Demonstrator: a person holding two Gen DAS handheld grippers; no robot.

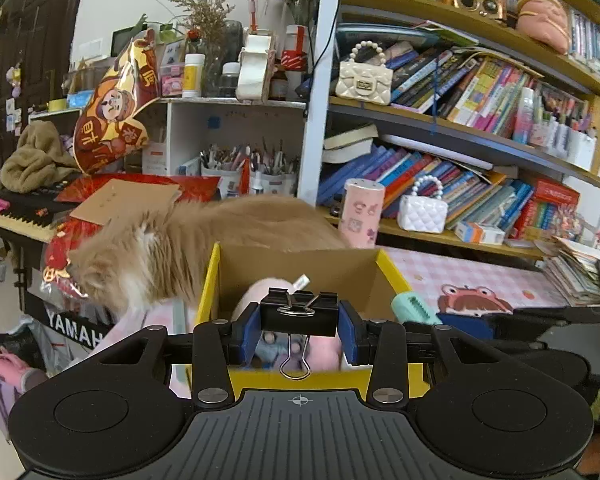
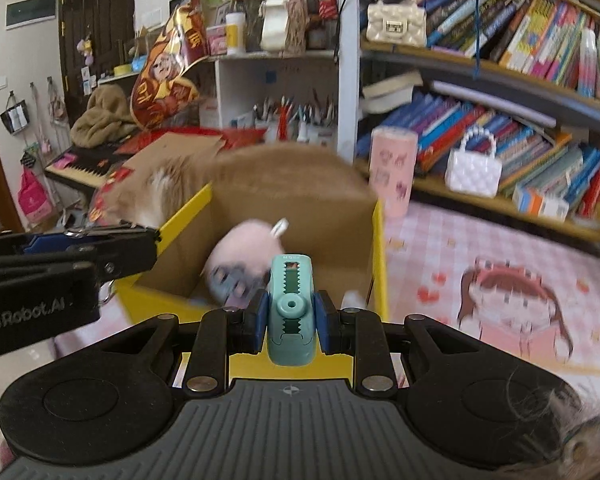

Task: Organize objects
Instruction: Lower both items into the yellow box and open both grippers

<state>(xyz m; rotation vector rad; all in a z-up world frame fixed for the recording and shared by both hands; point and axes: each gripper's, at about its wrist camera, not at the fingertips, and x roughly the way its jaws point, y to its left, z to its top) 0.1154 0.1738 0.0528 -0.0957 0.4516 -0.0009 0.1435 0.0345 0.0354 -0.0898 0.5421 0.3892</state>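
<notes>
The ginger cat (image 1: 204,240) behind the box is smeared by motion in both views, its head dipped past the counter edge, so little of it is clear. The right wrist view is blurred throughout, and the pink printed cover on the counter (image 2: 460,248) is hard to read there. The open yellow-edged cardboard box (image 1: 300,268) holds a pink plush toy (image 2: 244,248) with a bluish face; its lower part is hidden behind the fingers in both views, and what else lies on the box floor cannot be made out. The left gripper (image 1: 299,322) has its blue fingers (image 1: 249,336) clenched on a black binder clip (image 1: 299,312), held above the near rim of the box. The right gripper (image 2: 290,320) grasps a mint-green toothed clip-like tool (image 2: 291,308), standing upright between its fingers (image 2: 260,320), also over the box's near edge
</notes>
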